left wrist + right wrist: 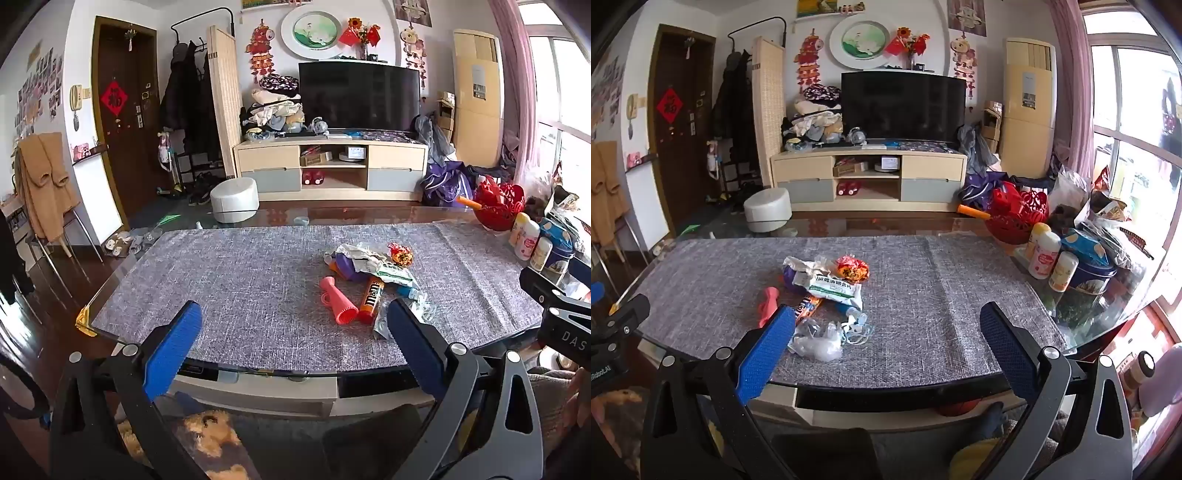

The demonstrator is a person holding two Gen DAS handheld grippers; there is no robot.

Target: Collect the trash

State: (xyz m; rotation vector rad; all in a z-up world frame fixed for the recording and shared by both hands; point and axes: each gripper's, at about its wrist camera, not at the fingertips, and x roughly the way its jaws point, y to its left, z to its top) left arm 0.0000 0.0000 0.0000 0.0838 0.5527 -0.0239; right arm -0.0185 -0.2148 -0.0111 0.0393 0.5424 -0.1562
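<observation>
Both tools gape empty; right tool [886, 332] hides part of, perhaps, a candy tube [809, 307].

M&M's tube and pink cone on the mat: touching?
Cannot tell. In the left wrist view the M&M's tube lies right beside the pink cone with no clear gap; the right wrist view hides their near ends behind a blue pad.

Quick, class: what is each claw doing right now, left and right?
Left claw: open, holding nothing.
Right claw: open, holding nothing.
</observation>
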